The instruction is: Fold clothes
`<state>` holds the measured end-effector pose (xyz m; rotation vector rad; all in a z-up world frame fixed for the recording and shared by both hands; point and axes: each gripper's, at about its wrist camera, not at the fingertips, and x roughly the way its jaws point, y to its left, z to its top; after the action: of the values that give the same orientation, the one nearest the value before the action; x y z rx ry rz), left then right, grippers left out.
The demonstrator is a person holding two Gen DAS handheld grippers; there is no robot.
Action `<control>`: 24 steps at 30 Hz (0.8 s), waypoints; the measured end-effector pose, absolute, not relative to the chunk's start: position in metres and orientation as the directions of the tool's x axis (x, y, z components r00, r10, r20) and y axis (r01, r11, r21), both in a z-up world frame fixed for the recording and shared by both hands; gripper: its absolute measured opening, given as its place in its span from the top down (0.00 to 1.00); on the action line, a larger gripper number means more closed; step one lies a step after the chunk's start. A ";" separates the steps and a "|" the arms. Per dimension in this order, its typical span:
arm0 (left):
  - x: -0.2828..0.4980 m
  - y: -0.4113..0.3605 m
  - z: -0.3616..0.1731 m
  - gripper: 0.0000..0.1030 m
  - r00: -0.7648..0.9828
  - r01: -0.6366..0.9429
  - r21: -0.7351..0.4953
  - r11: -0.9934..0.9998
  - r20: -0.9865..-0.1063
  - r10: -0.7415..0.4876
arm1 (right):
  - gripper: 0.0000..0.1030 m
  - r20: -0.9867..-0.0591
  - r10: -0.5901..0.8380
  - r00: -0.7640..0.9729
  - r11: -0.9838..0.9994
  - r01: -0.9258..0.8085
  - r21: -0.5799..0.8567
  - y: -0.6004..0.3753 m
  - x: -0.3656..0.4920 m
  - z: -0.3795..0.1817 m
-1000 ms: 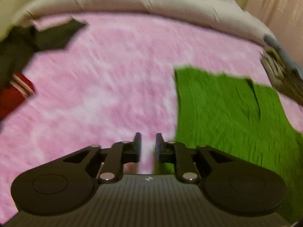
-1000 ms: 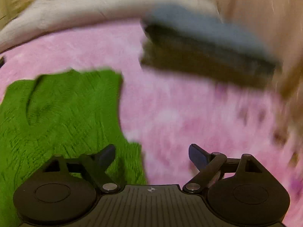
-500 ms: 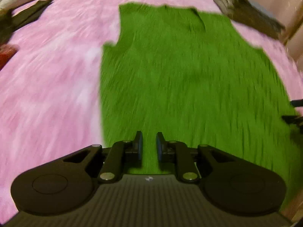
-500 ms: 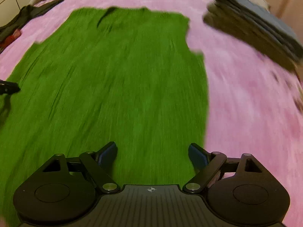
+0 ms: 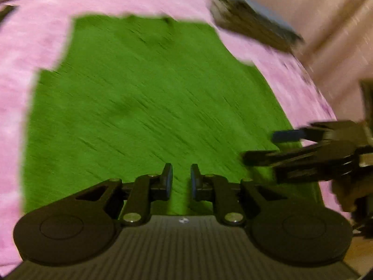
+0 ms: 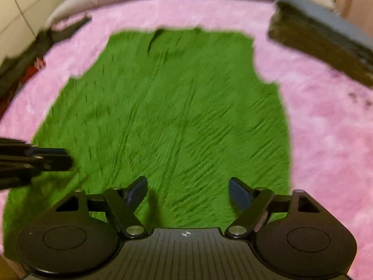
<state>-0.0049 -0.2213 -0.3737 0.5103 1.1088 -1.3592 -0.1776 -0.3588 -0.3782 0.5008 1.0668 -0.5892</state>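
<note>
Currently the green knit sleeveless top (image 6: 167,107) lies spread flat on the fluffy pink blanket (image 6: 326,140), neckline at the far end, hem toward both cameras. Left gripper (image 5: 181,179) sits over the near hem area of the top; jaws narrow, only a thin gap, nothing visible between them. Can't tell whether the tips touch the fabric. Right gripper (image 6: 187,187) is over the near half of the top too, jaws spread wide, nothing between them. In the left wrist view the right gripper comes in from the right edge over the top's right side; in the right wrist view the left gripper shows at the left edge above the top's left side. A stack of folded dark clothes with a grey-blue piece on top (image 6: 326,35) sits on the blanket at far right, apart from the top. Dark and red garments (image 6: 25,70) lie at far left by the blanket's edge. Both views are motion-blurred.
</note>
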 end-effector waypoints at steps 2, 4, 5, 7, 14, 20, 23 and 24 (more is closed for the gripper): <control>-0.028 -0.195 -0.379 0.90 -0.139 0.964 -0.228 0.134 -0.868 -0.477 | 0.24 -0.915 -0.235 0.328 0.774 0.633 0.028 -0.330 -0.194 -0.385; -0.044 -0.163 -0.380 0.90 -0.111 0.981 -0.172 0.089 -0.875 -0.471 | 0.24 -0.924 -0.236 0.300 0.771 0.637 0.010 -0.305 -0.221 -0.381; -0.044 -0.147 -0.378 0.90 -0.125 0.977 -0.189 0.097 -0.882 -0.455 | 0.24 -0.931 -0.229 0.285 0.762 0.647 0.011 -0.293 -0.236 -0.378; -0.040 -0.120 -0.371 0.90 -0.144 0.969 -0.215 0.123 -0.893 -0.427 | 0.24 -0.944 -0.216 0.250 0.753 0.658 0.002 -0.270 -0.263 -0.373; 0.003 -0.098 -0.332 0.90 -0.075 0.939 -0.226 0.260 -0.871 -0.486 | 0.24 -0.939 -0.271 0.210 0.676 0.736 -0.031 -0.262 -0.258 -0.335; 0.016 -0.087 -0.371 0.88 -0.045 0.929 -0.164 0.332 -0.940 -0.339 | 0.24 -0.975 -0.200 0.094 0.584 0.811 -0.041 -0.255 -0.261 -0.372; 0.002 -0.066 -0.362 0.88 -0.047 0.946 -0.134 0.294 -0.957 -0.286 | 0.24 -0.991 -0.133 0.032 0.583 0.811 -0.053 -0.242 -0.276 -0.369; 0.004 -0.063 -0.358 0.88 -0.058 0.935 -0.142 0.326 -0.965 -0.256 | 0.24 -0.995 -0.095 -0.008 0.584 0.810 -0.062 -0.240 -0.280 -0.369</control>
<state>0.0041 -0.0626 -0.3579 0.7266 1.2448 -1.1265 -0.2803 -0.2398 -0.3693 0.6604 1.4044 -0.8034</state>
